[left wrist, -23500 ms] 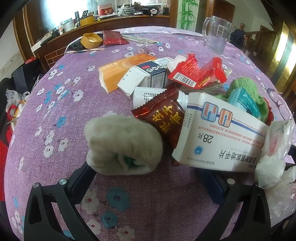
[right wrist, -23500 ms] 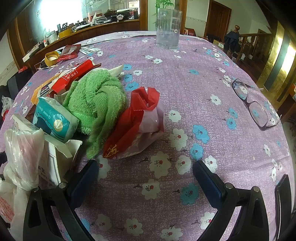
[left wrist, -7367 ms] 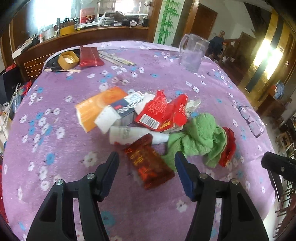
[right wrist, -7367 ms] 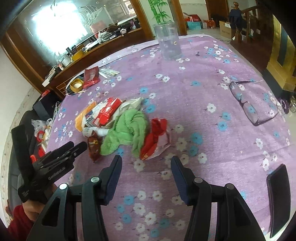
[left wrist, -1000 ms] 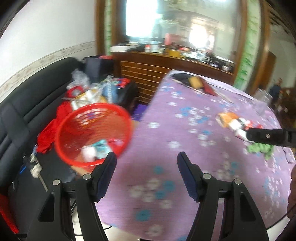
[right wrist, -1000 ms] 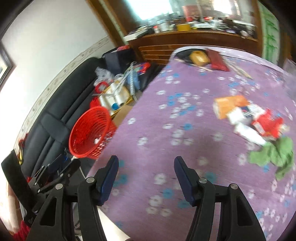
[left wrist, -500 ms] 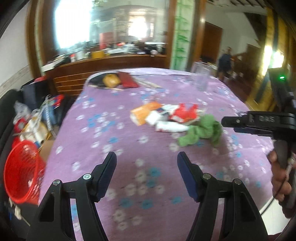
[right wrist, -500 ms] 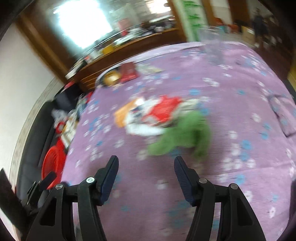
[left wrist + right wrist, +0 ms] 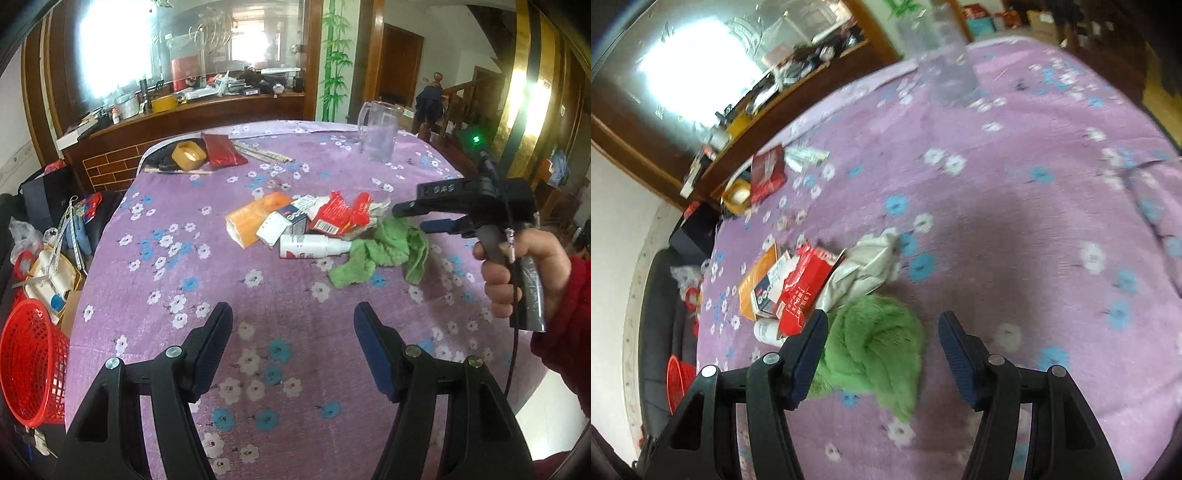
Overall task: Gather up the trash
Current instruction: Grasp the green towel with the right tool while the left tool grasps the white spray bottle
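From the left wrist view, the left hand-held gripper (image 9: pixel 291 321) is hanging over the near part of the table (image 9: pixel 155 266) with its jaws standing apart and nothing between them. The trash pile (image 9: pixel 295 225) is lying at mid-table: an orange box (image 9: pixel 255 218), a red wrapper (image 9: pixel 340 216), a white bottle (image 9: pixel 314 245) and a green cloth (image 9: pixel 380 251) touching one another. A red basket (image 9: pixel 31 369) is sitting off the table at the near left. On the right, a hand (image 9: pixel 524 273) is gripping the right hand-held gripper (image 9: pixel 408 218) above the cloth.

From the right wrist view, the right hand-held gripper (image 9: pixel 879 328) is gaping, holding nothing, with the green cloth (image 9: pixel 875 350) lying between and below its fingers. The red wrapper (image 9: pixel 805 284) and orange box (image 9: pixel 757 280) are lying just left of it.
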A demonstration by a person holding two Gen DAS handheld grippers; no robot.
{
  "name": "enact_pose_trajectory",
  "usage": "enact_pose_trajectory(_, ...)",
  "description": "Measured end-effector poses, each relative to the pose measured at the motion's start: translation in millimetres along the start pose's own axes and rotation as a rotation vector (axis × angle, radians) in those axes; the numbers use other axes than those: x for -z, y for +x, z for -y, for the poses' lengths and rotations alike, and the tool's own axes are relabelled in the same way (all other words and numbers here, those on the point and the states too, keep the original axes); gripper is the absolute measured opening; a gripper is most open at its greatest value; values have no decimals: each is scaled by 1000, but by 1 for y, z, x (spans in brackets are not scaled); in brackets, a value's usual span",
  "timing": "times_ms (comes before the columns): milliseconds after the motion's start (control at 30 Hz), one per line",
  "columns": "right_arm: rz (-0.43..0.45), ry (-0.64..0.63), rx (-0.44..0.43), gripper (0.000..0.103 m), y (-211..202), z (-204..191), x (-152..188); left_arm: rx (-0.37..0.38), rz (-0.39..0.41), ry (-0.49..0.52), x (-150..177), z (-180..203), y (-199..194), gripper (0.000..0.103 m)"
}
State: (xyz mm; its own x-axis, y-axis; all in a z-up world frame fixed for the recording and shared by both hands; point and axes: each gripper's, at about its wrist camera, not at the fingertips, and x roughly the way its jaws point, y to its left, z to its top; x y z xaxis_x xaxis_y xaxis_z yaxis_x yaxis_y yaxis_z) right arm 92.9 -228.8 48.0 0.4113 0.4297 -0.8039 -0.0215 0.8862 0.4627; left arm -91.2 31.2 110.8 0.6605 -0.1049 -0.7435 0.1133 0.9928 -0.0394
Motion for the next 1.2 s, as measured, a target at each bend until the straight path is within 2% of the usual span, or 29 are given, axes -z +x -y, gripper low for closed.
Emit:
enact_pose_trajectory(67, -35, -15, 8, 67, 14, -5, 3, -2, -6, -10, 0, -4, 3, 67)
enact_pose_trajectory(167, -62, -67, 32, 75, 26, -17, 13, -8, -10, -17, -1, -8, 7, 67)
enact_pose_trajectory(233, -51, -116, 63, 77, 29, -27, 21, -7, -14, -24, -5, -11, 11, 67)
enact_pose_trajectory(267, -42, -145, 88, 75, 30, -32, 24, -4, -17, -28, -8, -12, 14, 67)
enact_pose_trajectory(300, -44, -170, 111, 65, 31, -34, 27, -2, -18, -29, -10, -11, 16, 68)
enact_pose_trajectory(333, -46, -185, 123, 63, 32, -36, 29, 5, -20, -28, -13, -11, 19, 68)
enact_pose_trajectory(400, -39, -210, 127, 51, 25, -38, 33, 17, -24, -21, -20, -9, 27, 69)
enact_pose_trajectory(500, -25, -196, 106, 46, 9, -33, 38, 40, -33, -9, -32, -5, 44, 69)
enact_pose_trajectory(733, 13, -160, 90, 45, -43, -11, 65, 75, -37, 119, -60, 10, 98, 69)
enact_pose_trajectory(833, 17, -137, 90, 45, -61, 1, 77, 124, -94, 172, -68, 14, 133, 69)
enact_pose_trajectory(967, 16, -106, 105, 45, -81, 16, 93, 174, -139, 275, -71, 25, 158, 69)
enact_pose_trajectory(1067, 18, -83, 115, 45, -91, 26, 101, 159, -148, 357, -70, 33, 169, 69)
enact_pose_trajectory(1133, 18, -66, 116, 45, -96, 32, 104, 158, -186, 374, -71, 35, 178, 68)
enact_pose_trajectory(1200, 20, -55, 116, 45, -99, 36, 106, 176, -207, 387, -67, 35, 181, 62)
